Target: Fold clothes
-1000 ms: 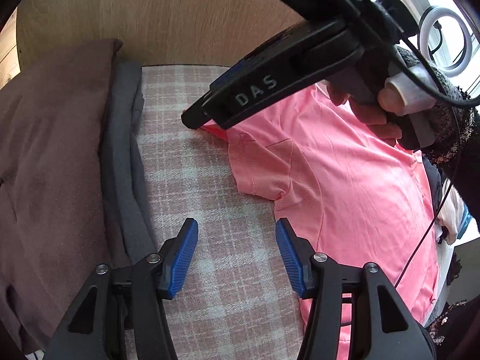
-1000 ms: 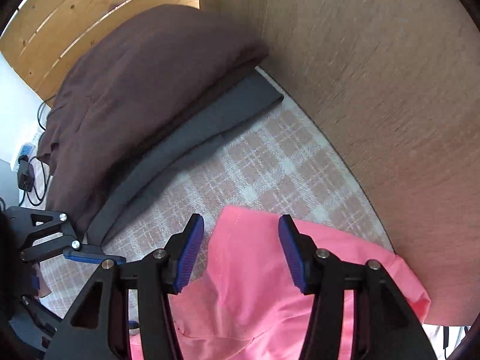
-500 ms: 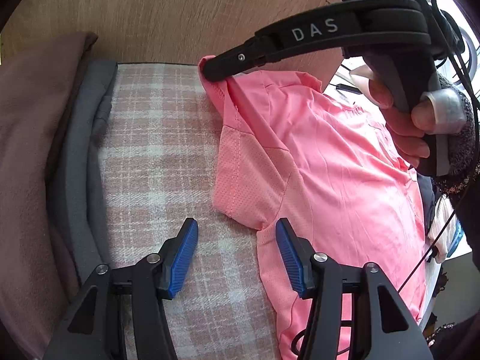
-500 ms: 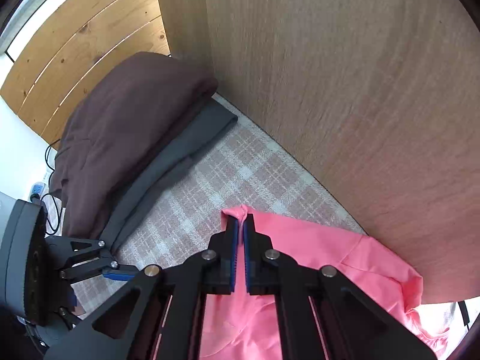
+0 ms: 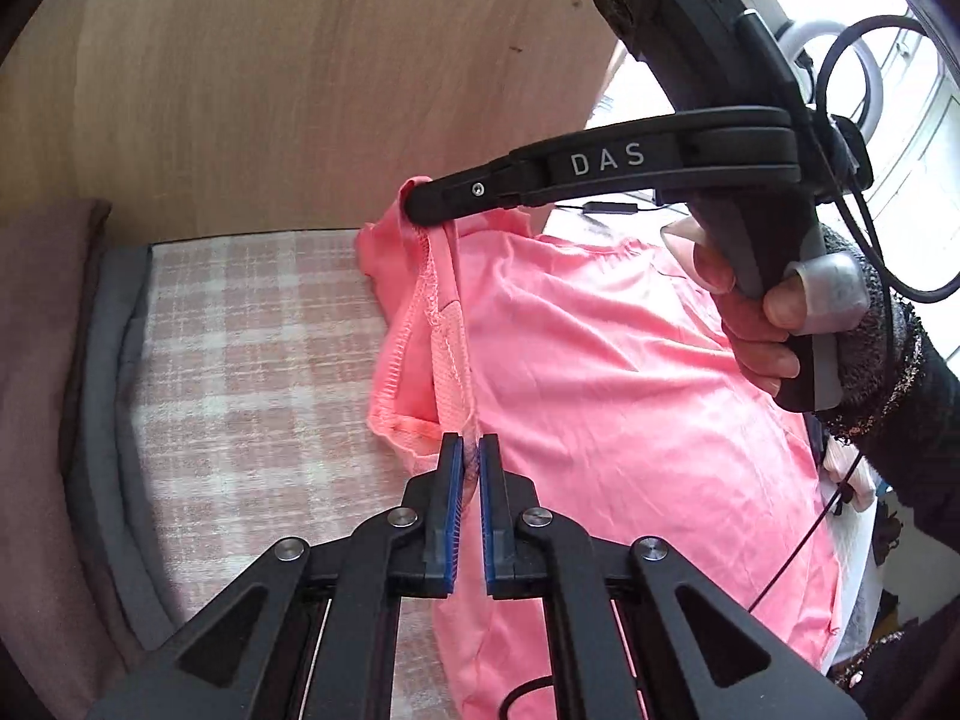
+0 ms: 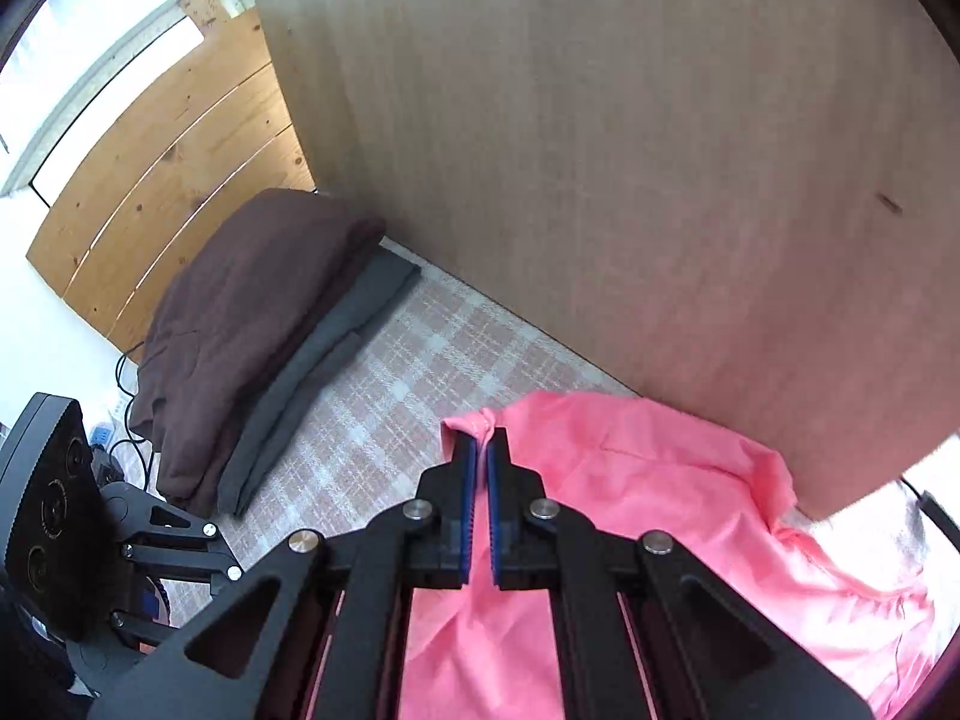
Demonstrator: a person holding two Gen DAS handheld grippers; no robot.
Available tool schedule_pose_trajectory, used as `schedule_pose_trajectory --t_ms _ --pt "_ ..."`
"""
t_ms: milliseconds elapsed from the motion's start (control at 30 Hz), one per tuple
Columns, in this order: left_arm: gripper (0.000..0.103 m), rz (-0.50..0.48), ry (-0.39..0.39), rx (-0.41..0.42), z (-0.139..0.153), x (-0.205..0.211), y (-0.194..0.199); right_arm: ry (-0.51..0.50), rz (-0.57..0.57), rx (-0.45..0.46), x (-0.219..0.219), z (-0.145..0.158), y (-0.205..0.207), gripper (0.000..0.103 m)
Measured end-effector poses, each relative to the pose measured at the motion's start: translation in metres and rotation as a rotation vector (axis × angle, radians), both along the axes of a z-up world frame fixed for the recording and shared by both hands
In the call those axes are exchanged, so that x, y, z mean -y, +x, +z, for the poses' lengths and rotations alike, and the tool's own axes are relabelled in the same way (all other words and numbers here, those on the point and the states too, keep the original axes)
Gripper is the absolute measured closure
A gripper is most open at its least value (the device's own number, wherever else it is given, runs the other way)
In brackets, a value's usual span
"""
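Left gripper (image 5: 470,450), apart before, now clamps the pink shirt (image 5: 600,372) like the right gripper (image 6: 480,450).

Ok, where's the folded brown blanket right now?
In the right wrist view the brown blanket sits at left, stacked on a grey folded cloth on the checked cover, against the wooden panel.

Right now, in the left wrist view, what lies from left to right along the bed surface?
Brown folded cloth → grey folded cloth → bare checked bed cover → pink shirt → the hand holding the right gripper.
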State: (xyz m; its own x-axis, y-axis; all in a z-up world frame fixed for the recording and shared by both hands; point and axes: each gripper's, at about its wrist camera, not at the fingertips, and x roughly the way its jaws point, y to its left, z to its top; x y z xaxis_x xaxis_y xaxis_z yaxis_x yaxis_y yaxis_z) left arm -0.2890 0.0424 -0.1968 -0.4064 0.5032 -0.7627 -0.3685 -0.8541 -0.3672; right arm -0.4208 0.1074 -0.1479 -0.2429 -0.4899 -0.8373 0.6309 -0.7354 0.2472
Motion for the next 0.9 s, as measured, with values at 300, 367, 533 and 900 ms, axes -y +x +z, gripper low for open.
schedule_pose_trajectory --t_ms 300,367,533,900 --pt "0.071 -0.176 -0.038 0.105 -0.019 -0.055 0.017 0.233 -0.159 0.072 -0.089 -0.034 0.010 0.083" --pt "0.065 -0.146 -0.019 0.092 -0.014 -0.042 0.019 0.202 -0.175 0.061 -0.100 -0.027 0.008 0.076" --pt "0.061 -0.093 -0.101 0.061 -0.015 -0.031 0.007 0.126 -0.155 0.056 -0.097 -0.016 -0.004 0.062" --pt "0.058 -0.361 -0.098 0.099 -0.038 -0.082 -0.005 0.102 -0.134 0.066 -0.072 -0.034 -0.040 0.062"
